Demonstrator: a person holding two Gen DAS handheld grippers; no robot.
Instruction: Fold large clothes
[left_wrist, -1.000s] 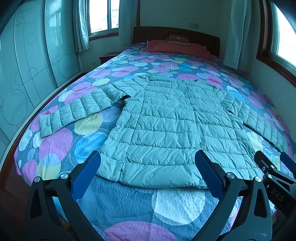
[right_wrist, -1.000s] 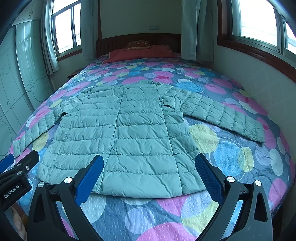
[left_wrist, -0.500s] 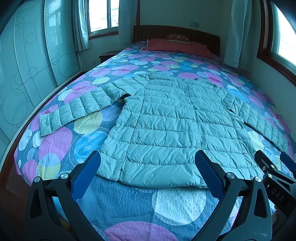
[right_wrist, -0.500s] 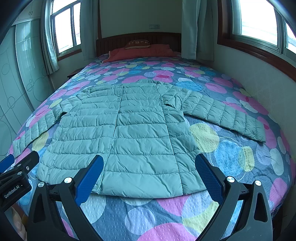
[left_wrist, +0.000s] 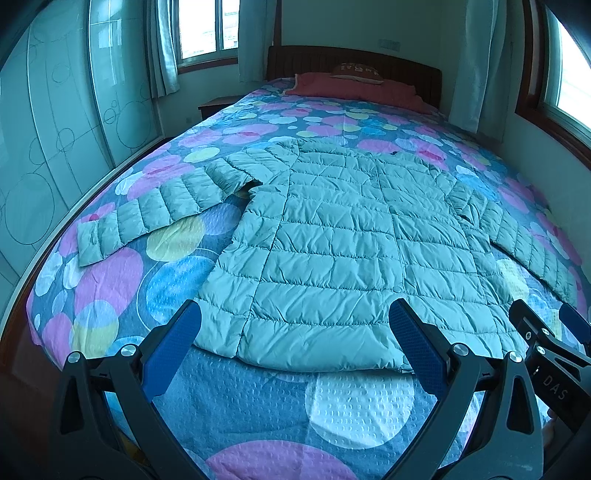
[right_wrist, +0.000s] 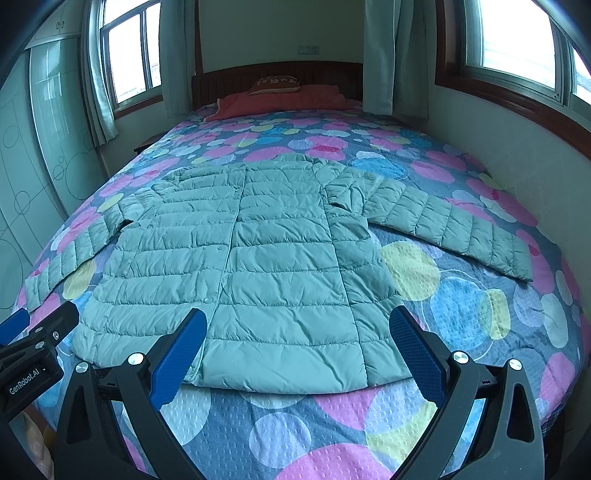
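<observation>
Puffer jacket (left_wrist: 343, 240) lies flat on the bed (left_wrist: 110, 273), hem twd the foot edge, collar twd the headboard, both sleeves spread out to the side edges. Left claw (left_wrist: 295, 332) & right claw (right_wrist: 297, 332) hover over the foot edge w/ fingers wide apart, nothing gripped. Red pillow (right_wrist: 280, 98) at the head.

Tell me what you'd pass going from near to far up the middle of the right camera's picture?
Right gripper → jacket → red blanket → pillow → headboard.
</observation>
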